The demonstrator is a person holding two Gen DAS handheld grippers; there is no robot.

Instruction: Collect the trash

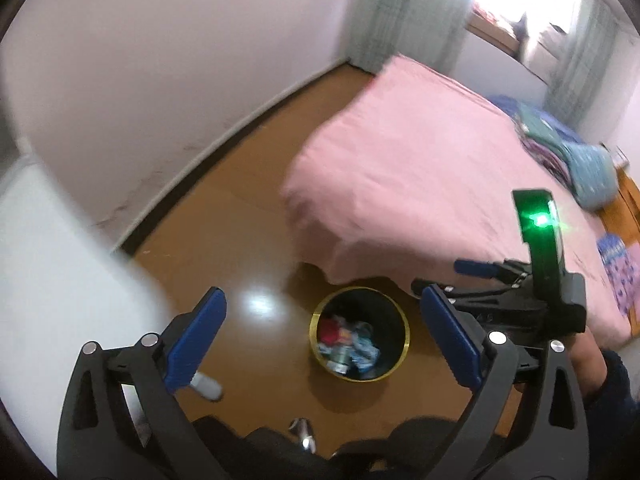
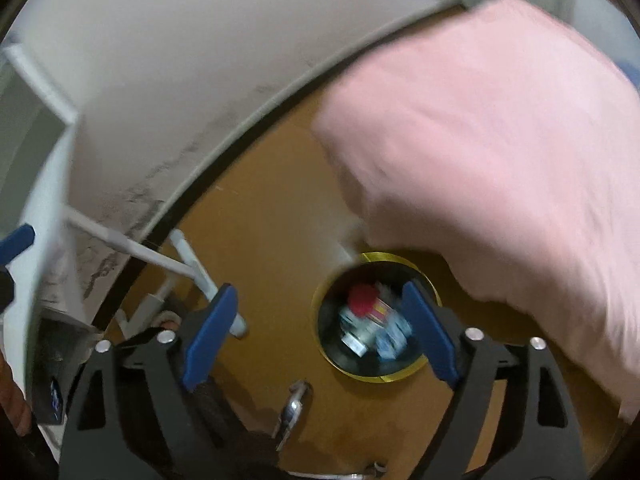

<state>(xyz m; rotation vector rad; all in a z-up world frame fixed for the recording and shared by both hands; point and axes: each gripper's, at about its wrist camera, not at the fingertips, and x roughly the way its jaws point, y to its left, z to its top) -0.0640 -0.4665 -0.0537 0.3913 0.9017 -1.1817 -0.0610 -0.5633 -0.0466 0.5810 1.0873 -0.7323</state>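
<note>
A black trash bin with a gold rim [image 1: 405,344] stands on the wooden floor by the bed's corner. Crumpled wrappers and a red piece of trash [image 1: 352,344] lie inside it. My left gripper [image 1: 322,298] hovers above the bin, open, with nothing between its blue pads. My right gripper [image 2: 320,292] is also above the bin's rim [image 2: 384,258], open and empty, and the trash [image 2: 368,320] shows between its fingers far below. In the left wrist view the right gripper's body with a green light [image 1: 540,220] sits to the right, held by a hand.
A bed with a pink sheet [image 1: 420,160] fills the right side, with folded clothes [image 1: 576,160] at its far end. A white wall [image 1: 160,60] runs along the left. White furniture [image 1: 48,260] with thin legs [image 2: 192,264] stands close on the left.
</note>
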